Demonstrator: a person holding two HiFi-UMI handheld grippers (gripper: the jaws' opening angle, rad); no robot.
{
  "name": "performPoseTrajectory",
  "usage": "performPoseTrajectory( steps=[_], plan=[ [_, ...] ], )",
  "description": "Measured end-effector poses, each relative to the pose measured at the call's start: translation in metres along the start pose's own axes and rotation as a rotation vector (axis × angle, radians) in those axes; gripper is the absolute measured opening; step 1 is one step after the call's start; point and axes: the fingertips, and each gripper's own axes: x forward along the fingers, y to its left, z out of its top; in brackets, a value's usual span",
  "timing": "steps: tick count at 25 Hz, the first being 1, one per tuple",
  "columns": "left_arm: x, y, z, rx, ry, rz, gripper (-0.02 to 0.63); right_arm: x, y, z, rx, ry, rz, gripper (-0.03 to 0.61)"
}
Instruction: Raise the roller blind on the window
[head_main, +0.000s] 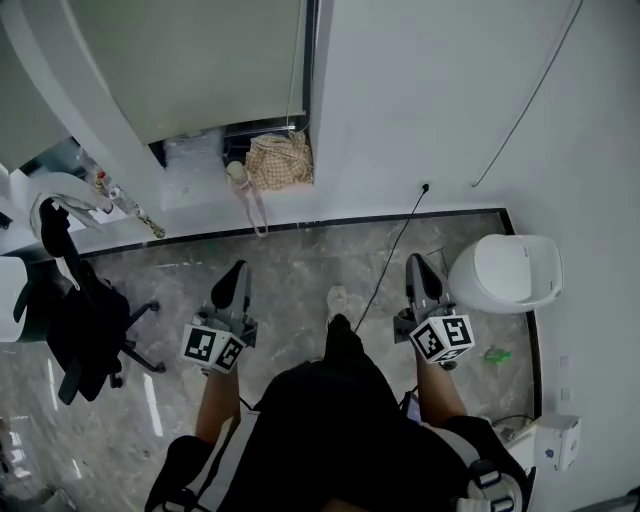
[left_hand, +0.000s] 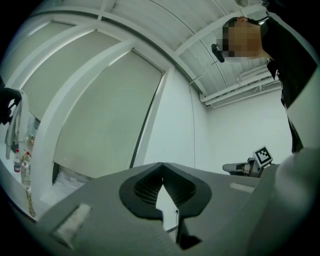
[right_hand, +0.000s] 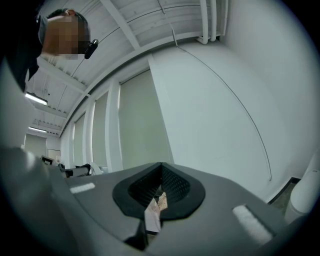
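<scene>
The pale roller blind (head_main: 200, 60) hangs low over the window, leaving a narrow gap above the sill. Its thin pull cord (head_main: 297, 70) runs down beside the dark window frame. My left gripper (head_main: 236, 270) and right gripper (head_main: 414, 262) are both held out in front of the person, pointing at the wall, well short of the blind and cord. The left gripper view shows its jaws (left_hand: 161, 180) shut on nothing, with the blind (left_hand: 105, 120) ahead to the left. The right gripper's jaws (right_hand: 161, 181) are also shut and empty, and the blind (right_hand: 140, 125) lies ahead of them.
A woven bag (head_main: 278, 160) and plastic-wrapped items sit on the sill in the gap. An office chair draped with black clothing (head_main: 80, 320) stands at the left. A white bin (head_main: 508, 272) is at the right. A black cable (head_main: 395, 250) runs from the wall across the marble floor.
</scene>
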Motion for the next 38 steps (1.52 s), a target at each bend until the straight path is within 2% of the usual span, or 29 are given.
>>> performPoseTrajectory(
  steps=[6,23,30,38],
  plan=[
    [0.017,0.033,0.006,0.012,-0.029,0.091,0.000,0.063,-0.003,0.010,0.012,-0.013,0.086,-0.002],
    [0.104,0.100,0.013,0.051,-0.010,0.233,0.000,0.212,-0.037,0.017,0.118,-0.036,0.218,-0.002],
    [0.126,0.135,0.022,0.062,-0.015,0.309,0.000,0.282,-0.026,0.010,0.106,-0.027,0.323,-0.002],
    [0.121,0.170,0.027,0.082,-0.013,0.355,0.000,0.343,0.007,-0.004,0.114,0.016,0.391,-0.002]
  ],
)
